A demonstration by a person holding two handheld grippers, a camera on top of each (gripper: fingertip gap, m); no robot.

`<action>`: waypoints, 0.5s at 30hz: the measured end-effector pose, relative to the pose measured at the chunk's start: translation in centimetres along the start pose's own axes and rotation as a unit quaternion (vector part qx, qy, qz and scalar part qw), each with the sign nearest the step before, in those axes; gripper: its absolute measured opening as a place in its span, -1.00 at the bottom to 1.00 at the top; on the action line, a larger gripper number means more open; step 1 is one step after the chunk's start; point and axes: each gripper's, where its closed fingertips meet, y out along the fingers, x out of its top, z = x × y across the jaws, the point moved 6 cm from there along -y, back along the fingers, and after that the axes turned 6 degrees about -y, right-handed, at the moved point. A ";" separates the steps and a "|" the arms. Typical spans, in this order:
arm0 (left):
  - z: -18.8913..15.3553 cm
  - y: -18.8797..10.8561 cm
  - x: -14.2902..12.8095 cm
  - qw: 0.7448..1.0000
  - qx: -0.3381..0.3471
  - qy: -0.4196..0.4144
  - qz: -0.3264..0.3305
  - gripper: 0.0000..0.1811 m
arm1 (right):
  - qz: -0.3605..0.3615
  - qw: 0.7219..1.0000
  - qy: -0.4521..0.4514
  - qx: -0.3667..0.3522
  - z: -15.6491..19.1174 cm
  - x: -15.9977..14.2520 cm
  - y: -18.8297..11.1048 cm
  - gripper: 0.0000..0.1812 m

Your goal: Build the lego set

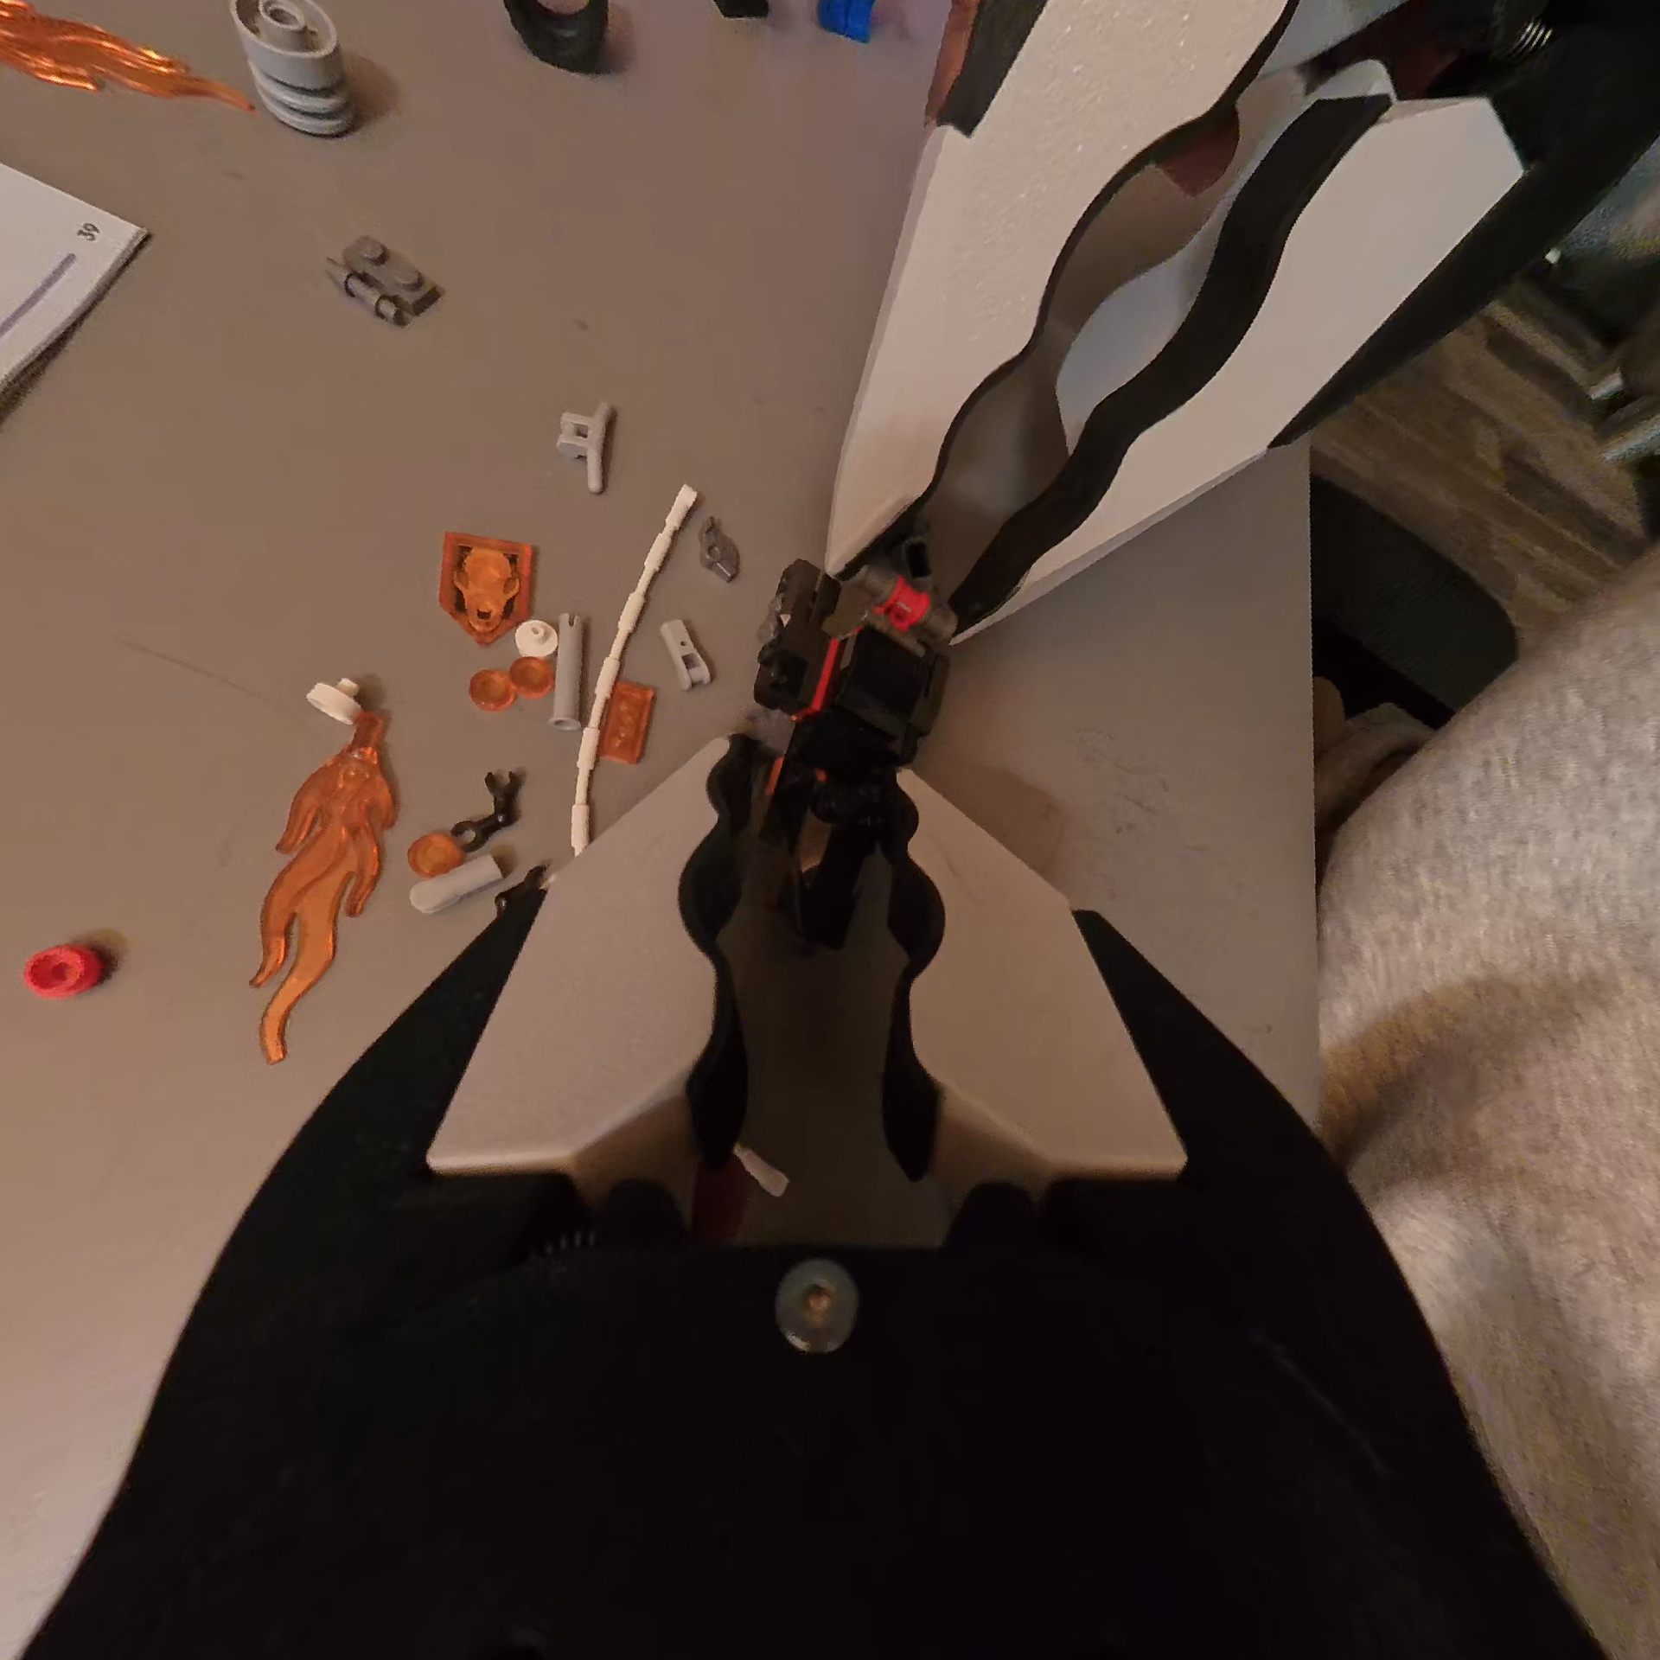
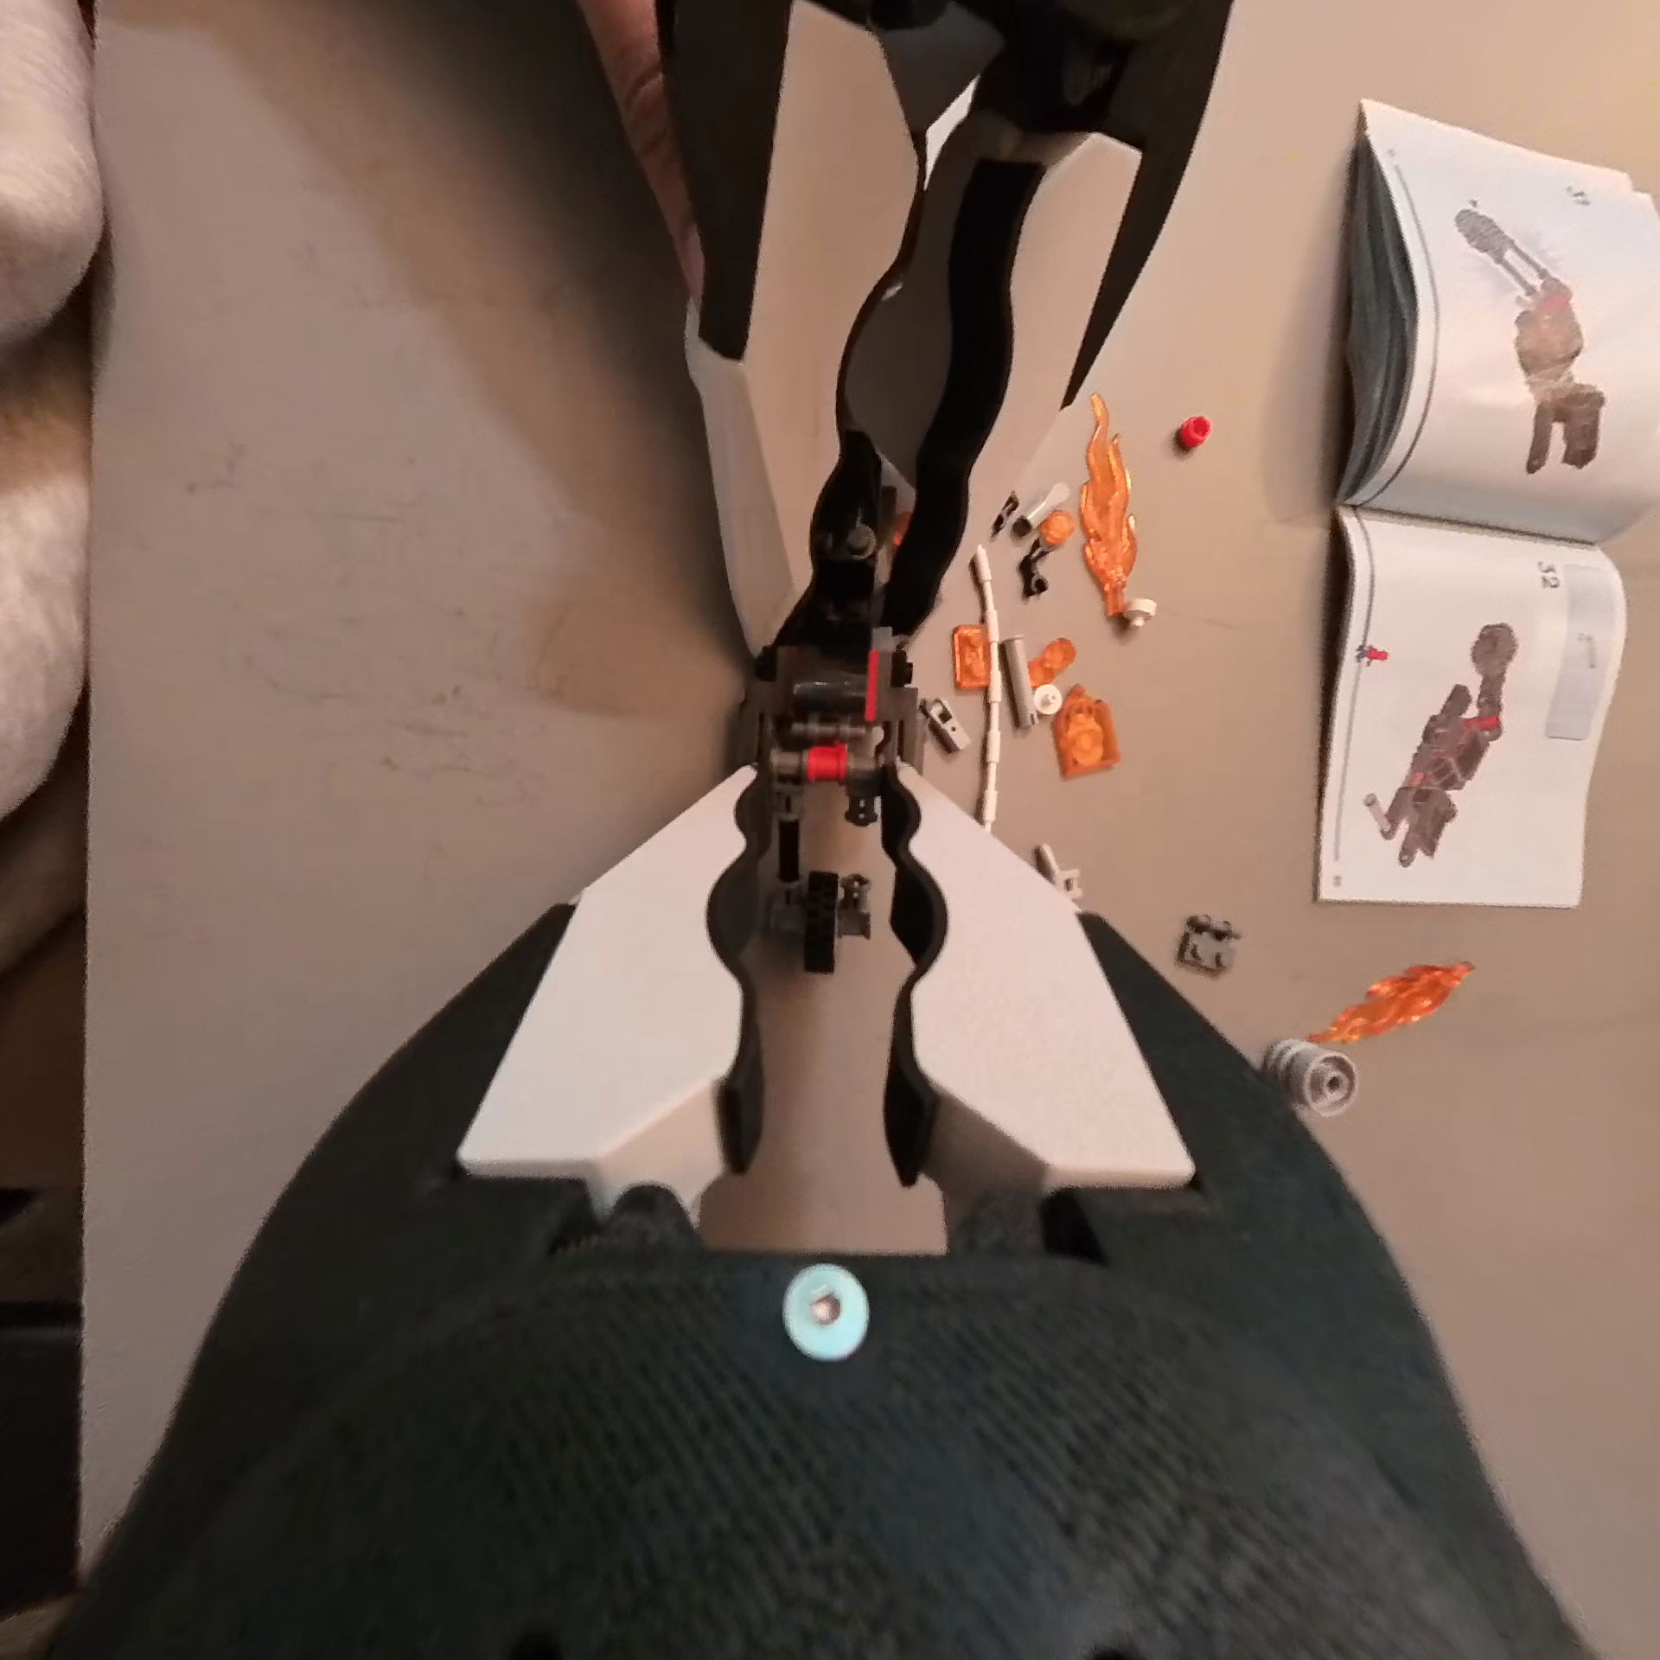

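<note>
A black Lego assembly [image 1: 849,692] with red lines and a grey bar carrying a red bush [image 1: 903,604] hangs above the grey table [image 1: 269,449]. My left gripper [image 1: 813,763] is shut on its near black end. My right gripper [image 1: 898,597] comes in from the upper right and is shut on the grey and red end. In the right wrist view the assembly [image 2: 826,710] sits between my right gripper [image 2: 822,781] and the left gripper [image 2: 835,642] opposite. A black toothed part [image 2: 817,916] of it lies between the right fingers.
Loose pieces lie left of the grippers: an orange flame [image 1: 328,862], an orange shield [image 1: 485,584], a white bendy rod [image 1: 629,665], a red stud [image 1: 63,970], a grey wheel hub [image 1: 292,63]. An open instruction booklet [image 2: 1473,503] lies beyond. The table edge [image 1: 1311,808] and a person's grey garment [image 1: 1482,988] are at the right. Only a small space, under 4 cm, lies between the two pairs of fingers. My left tips are roughly 6 cm from the orange shield [image 1: 485,584]. Seen from the right wrist view [image 2: 1088,730] as well.
</note>
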 end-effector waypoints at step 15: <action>0.0 -1.3 -0.1 0.999 0.012 0.022 -0.031 -0.48 | -0.209 0.937 0.193 -0.203 -1.4 -0.3 -5.4 -0.54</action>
